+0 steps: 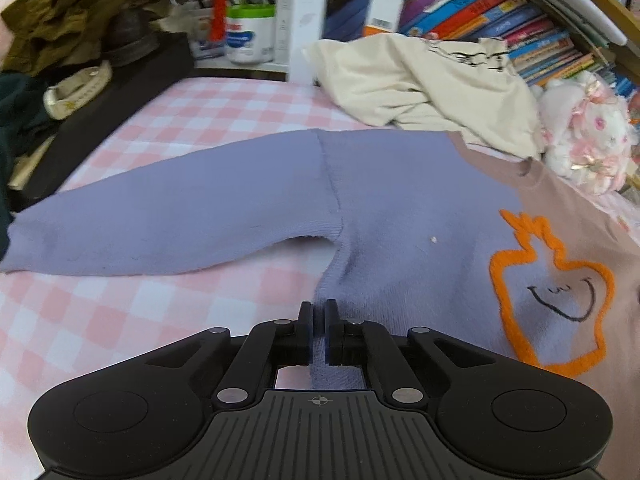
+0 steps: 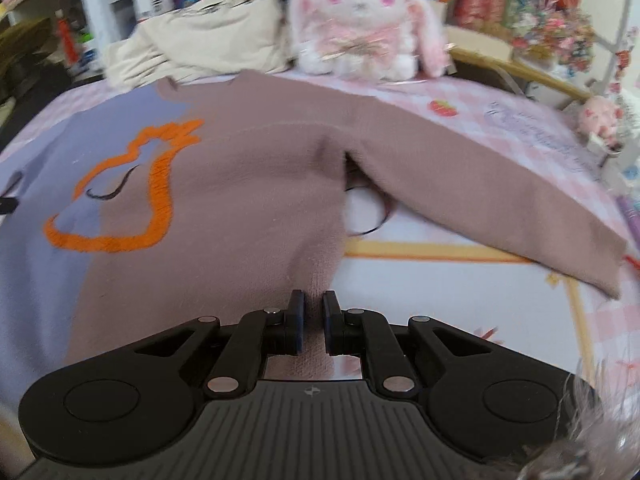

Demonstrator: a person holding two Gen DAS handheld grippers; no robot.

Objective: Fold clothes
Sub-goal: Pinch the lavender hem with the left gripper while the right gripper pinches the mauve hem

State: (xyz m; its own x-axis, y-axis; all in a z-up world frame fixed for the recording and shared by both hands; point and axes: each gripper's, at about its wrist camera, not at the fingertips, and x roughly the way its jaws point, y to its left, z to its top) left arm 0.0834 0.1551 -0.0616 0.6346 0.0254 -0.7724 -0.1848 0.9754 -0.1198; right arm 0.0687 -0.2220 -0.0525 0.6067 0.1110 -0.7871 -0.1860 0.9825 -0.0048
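Note:
A two-tone sweater lies flat on the bed, lavender on one half (image 1: 400,200) and dusty mauve on the other (image 2: 256,168), with an orange-outlined smiling figure (image 1: 552,292) on its chest. My left gripper (image 1: 319,308) is shut on the lavender hem at the sweater's near corner. The lavender sleeve (image 1: 160,216) stretches out to the left. In the right wrist view my right gripper (image 2: 313,300) is shut on the mauve hem at the other near corner. The mauve sleeve (image 2: 500,192) runs down to the right.
A crumpled cream garment (image 1: 420,80) and a white-and-pink plush rabbit (image 2: 360,20) sit at the far side of the pink checked bed cover (image 1: 120,320). Shelves of books (image 1: 500,20) stand behind. Olive clothing (image 1: 72,12) is heaped on a dark table at the left.

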